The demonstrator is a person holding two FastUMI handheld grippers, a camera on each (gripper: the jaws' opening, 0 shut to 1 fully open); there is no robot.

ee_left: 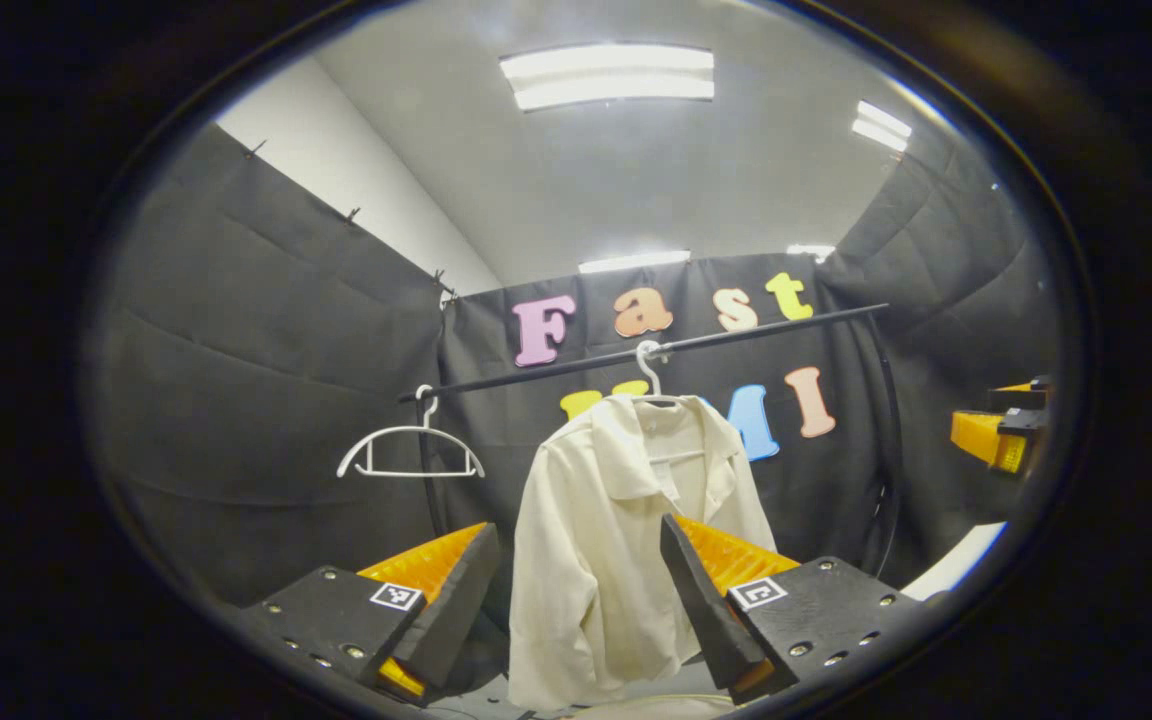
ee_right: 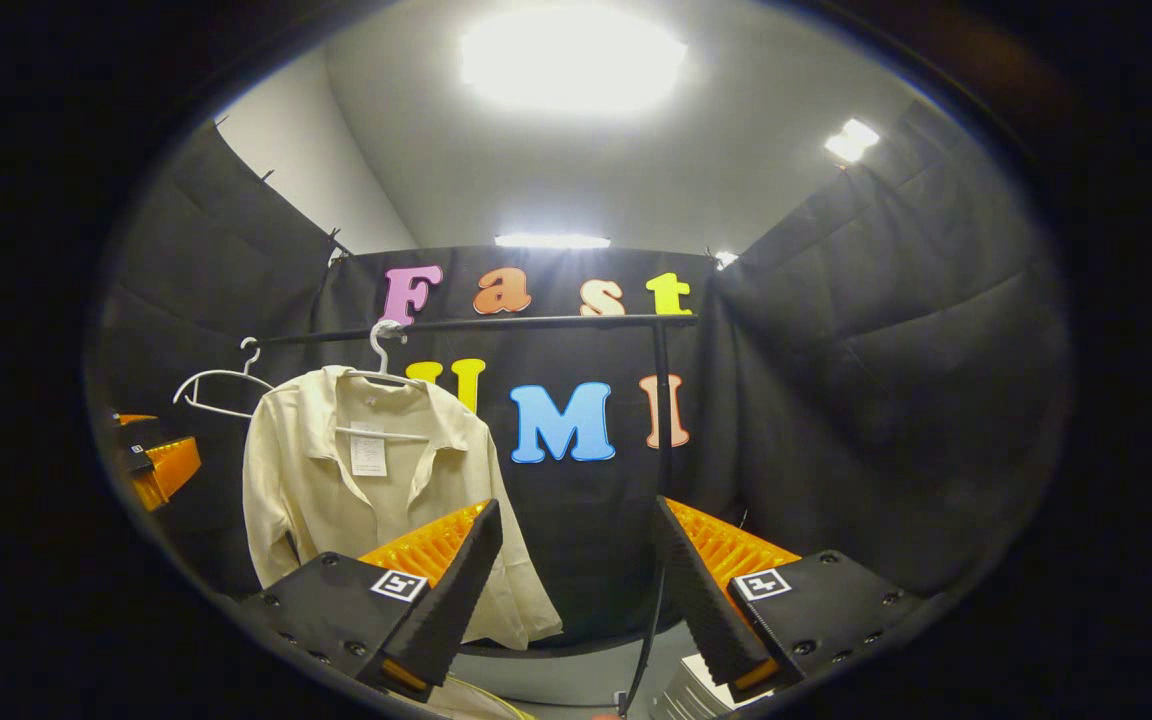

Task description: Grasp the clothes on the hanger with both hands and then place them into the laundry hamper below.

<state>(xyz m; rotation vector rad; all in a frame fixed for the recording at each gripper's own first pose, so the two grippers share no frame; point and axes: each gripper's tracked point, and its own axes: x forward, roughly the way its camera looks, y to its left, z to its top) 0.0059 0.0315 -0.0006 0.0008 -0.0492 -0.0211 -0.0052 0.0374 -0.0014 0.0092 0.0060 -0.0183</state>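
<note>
— Where does the job stand?

— At the start, by the look of it. A cream shirt (ee_left: 616, 530) hangs on a white hanger (ee_left: 651, 375) hooked over the black rail (ee_left: 736, 335) at the back of the booth, and neither tool touches it. Grasping, lifting off and dropping into the hamper all appear left to do.

— And the tongs?

— The left tongs (ee_left: 581, 590) stand spread wide, nothing between them, aimed straight at the shirt's lower half, which shows in the gap. The right tongs (ee_right: 576, 585) are likewise parted and empty, pointing at the dark cloth wall to the right of the shirt (ee_right: 366, 480). In the left gripper view the right tool shows as an orange block at the far right edge (ee_left: 1001, 435); in the right gripper view the left one sits at the far left (ee_right: 151, 465).

— Anything else on the rail?

— A second white hanger (ee_left: 411, 450), bare, just left of the shirt.

— The hamper?

— I cannot pick it out with any certainty. A pale curved rim low in the left gripper view (ee_left: 956, 562) may be part of it.
</note>
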